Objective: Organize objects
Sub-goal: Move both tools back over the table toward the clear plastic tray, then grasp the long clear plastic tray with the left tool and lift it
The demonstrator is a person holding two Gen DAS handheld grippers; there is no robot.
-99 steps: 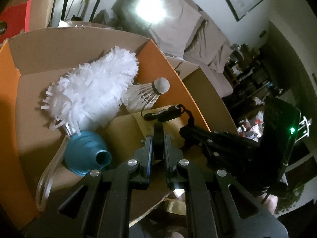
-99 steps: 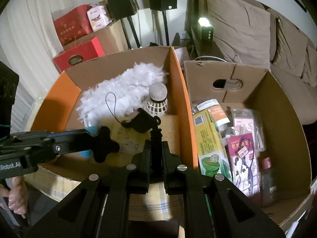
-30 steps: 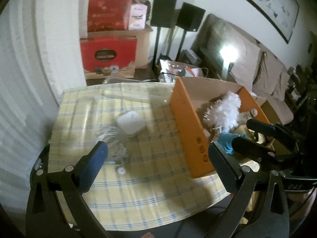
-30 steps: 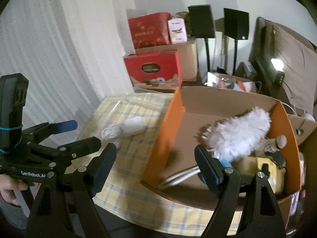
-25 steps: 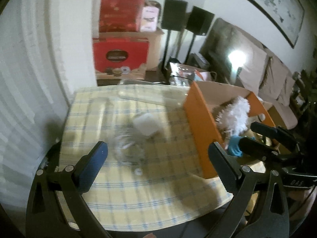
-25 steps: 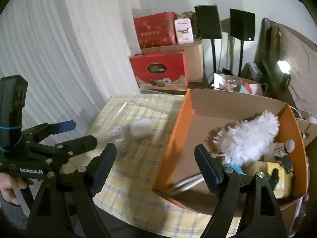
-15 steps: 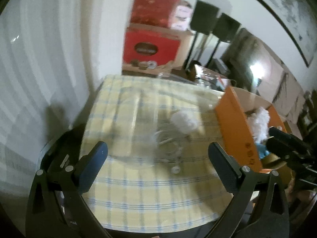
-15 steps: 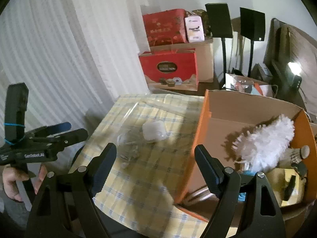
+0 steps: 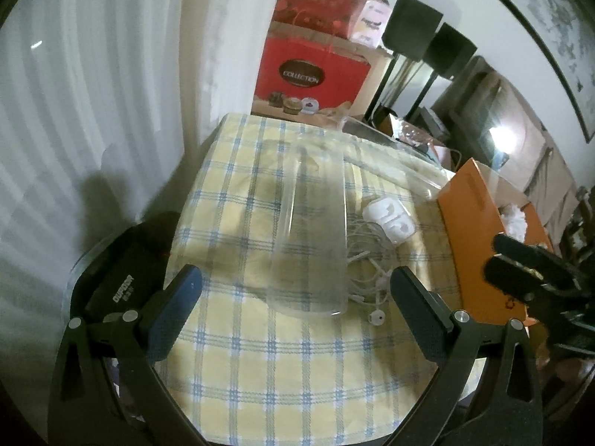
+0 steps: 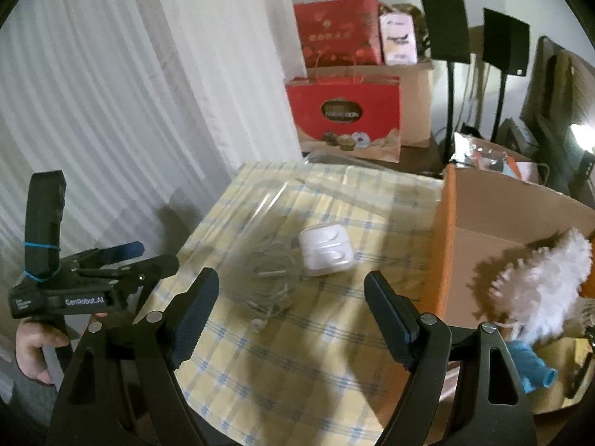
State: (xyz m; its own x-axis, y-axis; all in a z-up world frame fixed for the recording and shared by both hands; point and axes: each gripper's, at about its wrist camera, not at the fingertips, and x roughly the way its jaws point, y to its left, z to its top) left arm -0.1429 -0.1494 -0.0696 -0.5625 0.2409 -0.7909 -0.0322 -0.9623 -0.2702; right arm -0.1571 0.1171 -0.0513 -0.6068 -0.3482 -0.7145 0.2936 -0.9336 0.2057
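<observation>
A white earphone case (image 9: 389,217) (image 10: 326,249) and tangled white earphone wires (image 9: 366,271) (image 10: 268,285) lie on the yellow checked tablecloth (image 9: 282,364). A clear plastic tray (image 9: 310,230) lies beside them. My left gripper (image 9: 293,306) is open and empty above the table's near side; it also shows at the left in the right wrist view (image 10: 122,260). My right gripper (image 10: 290,312) is open and empty above the cloth, near the orange cardboard box (image 9: 479,238) (image 10: 444,238), which holds a white fluffy duster (image 10: 539,282) and a blue object (image 10: 531,371).
A black case (image 9: 122,278) lies at the table's left edge. Red gift boxes (image 10: 346,115) and black speakers (image 10: 446,26) stand behind the table. White curtains (image 10: 111,111) hang at the left. A sofa (image 9: 520,137) is at the far right.
Both grippers have opened, let go of the black item in the box, and swung left over the tablecloth. The earphones and tray now lie ahead of them.
</observation>
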